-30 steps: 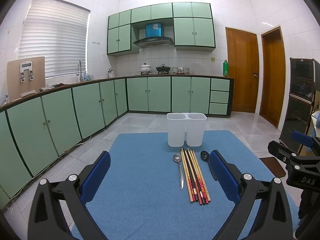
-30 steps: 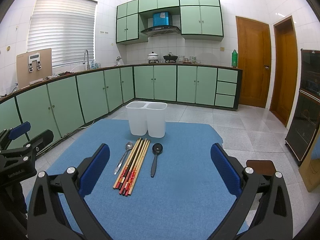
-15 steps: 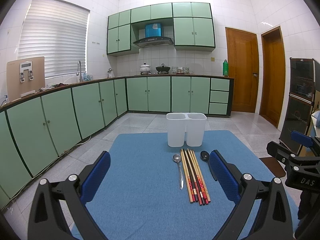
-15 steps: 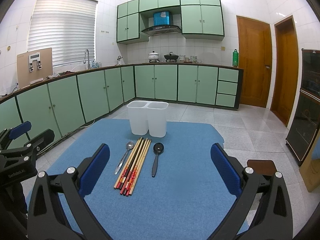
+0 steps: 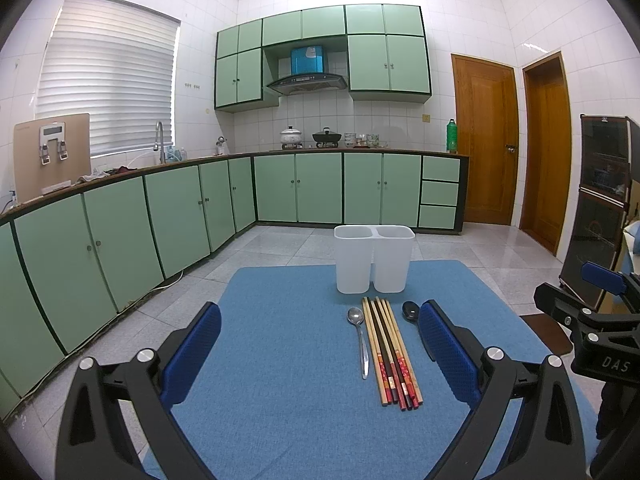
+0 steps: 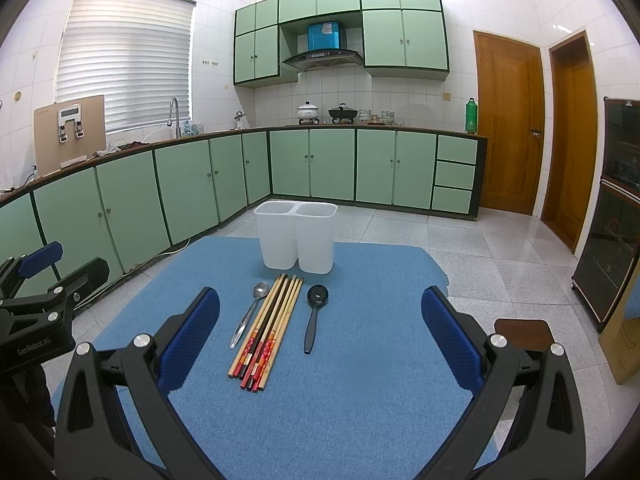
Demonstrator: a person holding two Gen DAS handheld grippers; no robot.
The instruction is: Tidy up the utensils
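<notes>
A white two-compartment holder stands at the far side of a blue mat. In front of it lie a metal spoon, a bundle of several chopsticks and a black spoon. My left gripper is open and empty, held above the mat left of the utensils; its right finger hides the black spoon's handle. My right gripper is open and empty, held above the utensils.
The mat covers a table whose edges drop to a tiled floor. Green kitchen cabinets run along the left and back. A dark cabinet and a brown stool stand at the right.
The right gripper has risen and tilted slightly, so the utensils sit a little lower in its view. The left gripper has hardly moved.
</notes>
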